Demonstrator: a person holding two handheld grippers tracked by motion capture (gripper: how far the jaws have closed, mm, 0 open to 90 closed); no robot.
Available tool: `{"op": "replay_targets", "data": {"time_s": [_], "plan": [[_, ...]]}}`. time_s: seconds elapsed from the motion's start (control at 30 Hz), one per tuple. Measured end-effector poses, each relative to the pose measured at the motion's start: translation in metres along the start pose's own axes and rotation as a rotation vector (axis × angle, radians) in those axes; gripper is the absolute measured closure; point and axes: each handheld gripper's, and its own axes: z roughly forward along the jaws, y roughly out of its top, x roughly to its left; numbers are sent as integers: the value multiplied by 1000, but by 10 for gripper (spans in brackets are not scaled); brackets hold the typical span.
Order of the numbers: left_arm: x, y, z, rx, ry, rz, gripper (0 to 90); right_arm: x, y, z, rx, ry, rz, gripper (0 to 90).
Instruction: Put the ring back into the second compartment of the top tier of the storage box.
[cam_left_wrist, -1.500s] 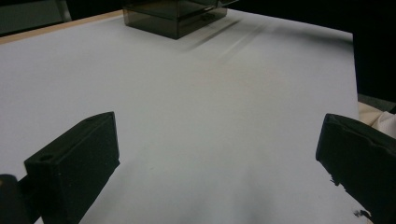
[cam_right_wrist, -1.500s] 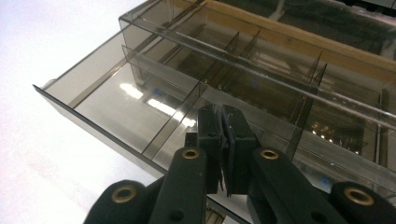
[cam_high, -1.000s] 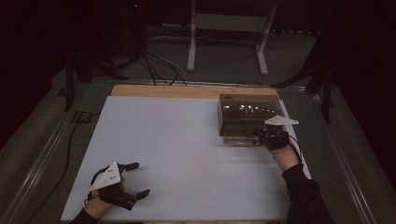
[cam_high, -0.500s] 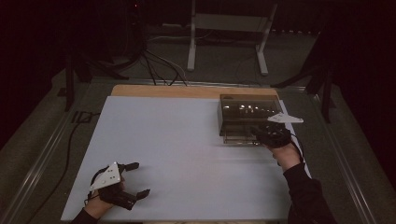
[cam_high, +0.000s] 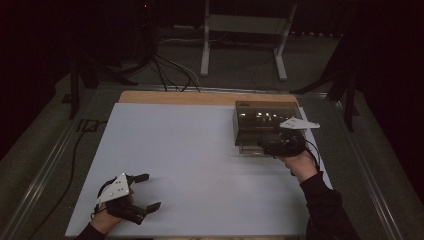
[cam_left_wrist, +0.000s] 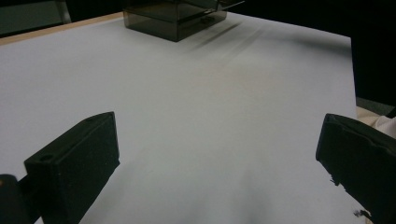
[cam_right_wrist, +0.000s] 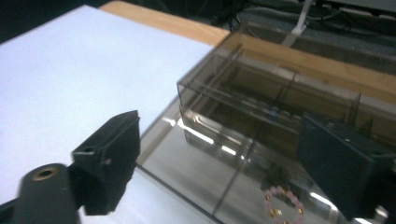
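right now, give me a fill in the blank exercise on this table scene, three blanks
1. The right gripper is at a smoky see-through ____ with a drawer.
2. In the pulled-out drawer lies a small bracelet of ____ beads.
3. The left gripper has its jaws ____ over the white sheet, with nothing between them.

Missing words: box; pink; open

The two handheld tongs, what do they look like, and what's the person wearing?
Both tongs, left and right, are black with two blocky black jaws and a pale grey three-cornered plate on top. A thin dark cable trails from each. The right forearm wears a dark sleeve.
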Motion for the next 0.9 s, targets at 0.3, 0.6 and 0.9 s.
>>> {"op": "replay_targets", "data": {"time_s": [0.3, 0.6, 0.9], "plan": [[1, 1, 2, 0, -2, -5, 6, 11, 9, -1, -13, 78, -33, 12], [1, 0, 4, 4, -1, -9, 6, 18, 12, 1, -16, 119, -61, 0], [1, -1, 2, 7, -1, -5, 6, 29, 13, -2, -71, 146, -61, 0]]}}
